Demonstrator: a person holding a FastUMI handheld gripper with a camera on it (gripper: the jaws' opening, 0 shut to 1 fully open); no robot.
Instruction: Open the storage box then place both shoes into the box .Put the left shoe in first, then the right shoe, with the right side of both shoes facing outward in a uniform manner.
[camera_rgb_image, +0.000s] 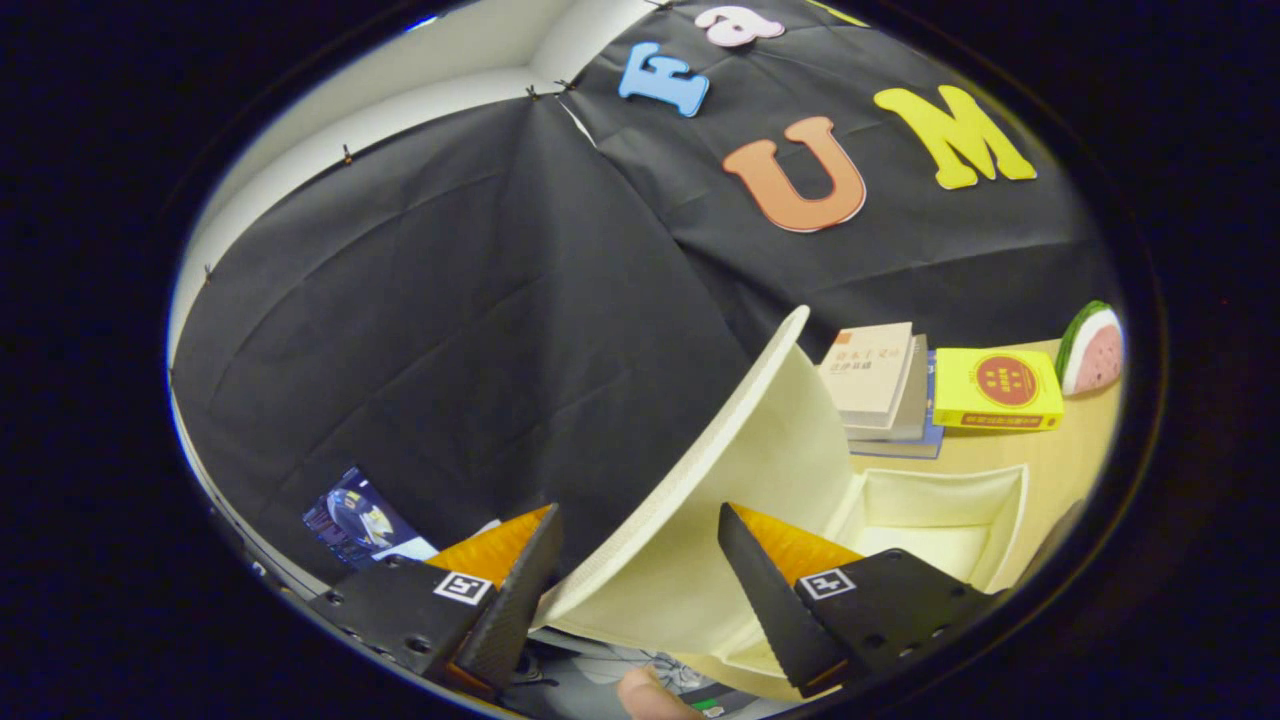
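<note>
The cream storage box (940, 520) stands on the wooden table just ahead of my right finger, and its pale inside shows. Its cream lid (760, 450) is swung up and stands steeply tilted, with its curved rim running down between my fingers. My gripper (635, 515) is open, its fingers wide apart on either side of the lid's lower part. The left finger (520, 590) lies on the lid's outer side and the right finger (770, 600) on its inner side. I cannot tell whether either finger touches the lid.
Beyond the box a stack of books (880, 385) lies beside a yellow carton (995, 390) and a watermelon-slice toy (1092, 350) on the table (1070, 450). A blue printed package (355, 515) sits beyond the left finger. A person's fingertip (650, 698) shows under the gripper.
</note>
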